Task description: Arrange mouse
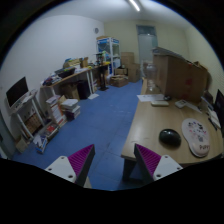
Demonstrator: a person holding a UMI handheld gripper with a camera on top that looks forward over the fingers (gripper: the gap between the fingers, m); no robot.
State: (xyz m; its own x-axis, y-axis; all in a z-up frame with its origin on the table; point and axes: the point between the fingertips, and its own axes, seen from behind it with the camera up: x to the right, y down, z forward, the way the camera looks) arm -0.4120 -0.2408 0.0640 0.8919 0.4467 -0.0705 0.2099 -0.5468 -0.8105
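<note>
gripper held high over the room, mouse waiting on the desk ahead

the gripper [108, 162] hangs with its fingers spread apart and nothing between them, their magenta pads [78, 160] facing inward; the black mouse [170, 137] sits on the wooden desk [150, 120] beyond the right finger, just beside a pale mouse pad [197, 137]. the risk, as i judge it, is a descent from this far off landing off-centre, so one finger nudges the rounded mouse and it skids toward the desk edge instead of being caught squarely
</note>
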